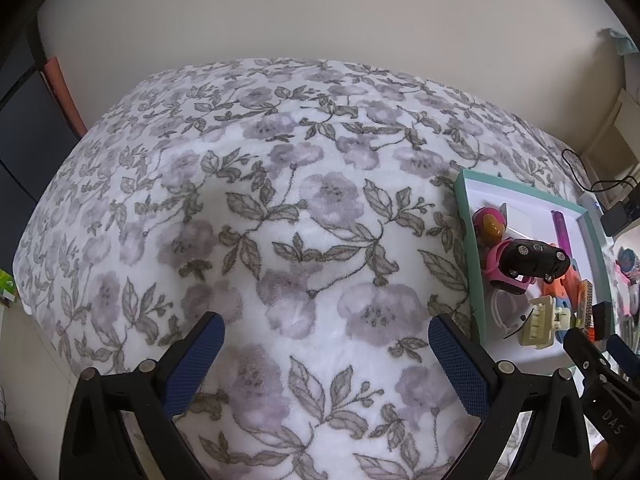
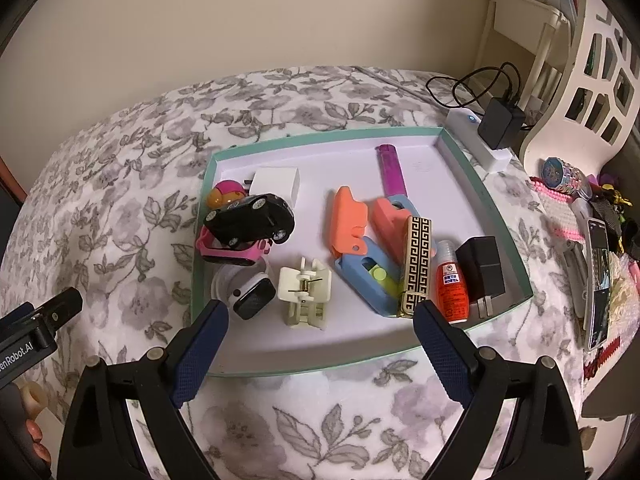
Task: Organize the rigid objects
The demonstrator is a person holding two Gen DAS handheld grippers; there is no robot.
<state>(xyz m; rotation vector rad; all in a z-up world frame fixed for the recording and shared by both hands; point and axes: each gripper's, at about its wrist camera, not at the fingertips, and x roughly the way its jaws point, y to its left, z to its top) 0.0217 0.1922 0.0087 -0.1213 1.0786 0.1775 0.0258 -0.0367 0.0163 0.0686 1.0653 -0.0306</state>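
- Left wrist view: left tool point(image 1: 326, 344) spread apart, empty, above the floral blanket point(image 1: 280, 200).
- Teal tray point(image 1: 464, 216) at 3 o'clock, black toy car point(image 1: 532, 258) tilted on a pink toy point(image 1: 500, 276); right tool point(image 1: 600, 344) at 4 o'clock.
- Right wrist view: right tool point(image 2: 320, 328) spread apart, empty, at the tray's point(image 2: 320, 138) near rim.
- Cream hair clip point(image 2: 305, 298) at 12 o'clock, car point(image 2: 250, 220) at 11, orange bottle point(image 2: 452, 282) and black charger point(image 2: 482, 268) at 2.
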